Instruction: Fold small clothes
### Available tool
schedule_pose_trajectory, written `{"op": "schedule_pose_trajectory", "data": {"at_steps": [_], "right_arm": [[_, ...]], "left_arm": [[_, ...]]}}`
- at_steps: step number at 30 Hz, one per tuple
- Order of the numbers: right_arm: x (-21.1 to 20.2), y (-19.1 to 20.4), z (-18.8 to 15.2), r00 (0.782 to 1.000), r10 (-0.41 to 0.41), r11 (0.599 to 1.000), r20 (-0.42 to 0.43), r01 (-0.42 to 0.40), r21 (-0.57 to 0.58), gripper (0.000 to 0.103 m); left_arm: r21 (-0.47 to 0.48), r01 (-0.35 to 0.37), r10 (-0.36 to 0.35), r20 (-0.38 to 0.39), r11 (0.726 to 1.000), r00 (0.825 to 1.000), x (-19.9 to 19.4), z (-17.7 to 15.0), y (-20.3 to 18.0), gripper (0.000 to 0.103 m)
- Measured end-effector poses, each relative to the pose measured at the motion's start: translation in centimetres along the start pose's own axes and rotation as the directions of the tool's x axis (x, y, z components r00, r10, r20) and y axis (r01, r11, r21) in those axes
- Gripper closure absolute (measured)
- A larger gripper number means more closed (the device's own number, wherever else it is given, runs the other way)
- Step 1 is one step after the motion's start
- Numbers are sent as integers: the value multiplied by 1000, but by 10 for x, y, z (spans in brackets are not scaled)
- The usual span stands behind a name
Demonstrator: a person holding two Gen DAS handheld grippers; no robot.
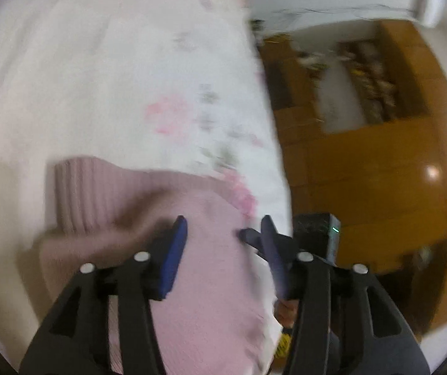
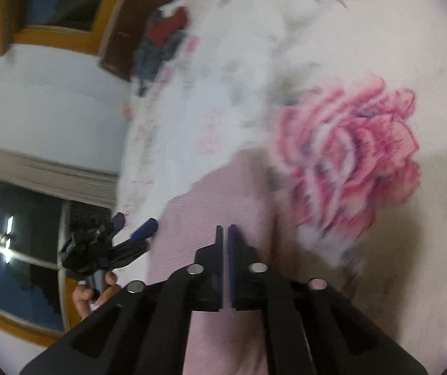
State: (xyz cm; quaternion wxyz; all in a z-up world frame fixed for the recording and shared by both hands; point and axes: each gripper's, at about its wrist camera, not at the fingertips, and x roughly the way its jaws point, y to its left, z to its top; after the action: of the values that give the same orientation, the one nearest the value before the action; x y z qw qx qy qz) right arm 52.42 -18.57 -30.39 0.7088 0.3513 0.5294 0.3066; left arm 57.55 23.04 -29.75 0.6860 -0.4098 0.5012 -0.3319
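Folding step looks mid-way: pink knit sweater [image 1: 210, 281] lies on the floral bedsheet [image 1: 114, 78] near the bed's edge. Left gripper [image 1: 223, 234] hangs over it, fingers spread, holding nothing. Right gripper [image 2: 226, 234] is pinched together, no cloth visibly between. Soft ribbed cuff [image 1: 79, 193], stretchy knit, so probably grab the hem squarely and lay it flat.
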Motion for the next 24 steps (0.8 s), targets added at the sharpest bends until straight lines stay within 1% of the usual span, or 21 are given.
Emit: {"op": "schedule_pose_trajectory", "data": {"at_steps": [1,2,3,4,5,6,7,8,9,10,11,13,15,16,17,18,19,20,22,23,24], "right_arm": [[-5,12,-13,998,53,998,-31,-54,-38,98],[-6,19,-26,996,61,995,-68,-67,-79,97],[-6,23,-32,995,53,993,-90,-62,-104,97],[0,23,-45,991,23,991,-135,-40,-128,97],[4,21,-49,989,-23,990,-149,1,-143,102],[7,13,-52,986,-69,987,-150,46,-156,103],[8,4,-51,986,-70,989,-149,49,-142,103],[6,-1,-51,987,-74,990,-142,56,-127,103],[3,1,-51,987,-88,990,-132,73,-117,103],[1,9,-52,986,-110,986,-122,93,-136,103],[-5,19,-56,987,-111,983,-114,93,-155,100],[-14,38,-68,991,-45,983,-126,21,-184,100],[-9,42,-79,986,-58,977,-153,24,-213,100],[-1,35,-83,980,-96,975,-175,57,-216,102],[10,23,-85,971,-147,971,-190,105,-215,103],[14,12,-85,968,-149,974,-201,108,-201,103],[13,2,-83,973,-121,983,-195,90,-158,103],[10,2,-83,977,-115,986,-180,91,-139,103],[0,17,-88,978,-143,979,-150,118,-167,100],[-5,26,-94,983,-102,984,-150,78,-159,100],[-2,36,-98,985,-72,985,-156,45,-168,101]], "left_arm": [[19,21,-20,-17,1000,1000,-4,-11,-5,55],[29,32,-31,-38,999,999,-8,-22,-6,55],[36,25,-22,-62,999,998,-8,-32,-4,55],[51,-23,27,-85,998,996,-5,-44,1,55],[56,-59,64,-91,997,994,-2,-49,7,57],[48,-74,78,-89,996,993,1,-53,15,68],[42,-82,85,-87,996,993,3,-55,20,79],[37,-102,105,-80,994,991,5,-56,23,84],[16,-113,114,-67,993,991,2,-56,23,84],[7,-99,100,-55,995,993,-2,-57,18,71],[15,-70,70,-49,997,996,-8,-61,11,65],[73,-19,24,-80,997,997,-12,-77,-7,63],[109,-46,60,-123,993,991,-6,-94,-10,62],[115,-87,103,-141,989,985,-1,-101,-3,68],[98,-100,114,-145,990,983,3,-103,6,73],[69,-110,119,-144,992,982,4,-103,14,88],[42,-112,117,-135,993,984,3,-101,19,94],[14,-103,103,-126,995,987,0,-101,21,92],[13,-64,65,-117,998,991,-8,-107,11,67],[28,-43,46,-128,999,991,-9,-114,5,66],[62,-48,57,-145,997,988,-9,-123,-3,66]]}}
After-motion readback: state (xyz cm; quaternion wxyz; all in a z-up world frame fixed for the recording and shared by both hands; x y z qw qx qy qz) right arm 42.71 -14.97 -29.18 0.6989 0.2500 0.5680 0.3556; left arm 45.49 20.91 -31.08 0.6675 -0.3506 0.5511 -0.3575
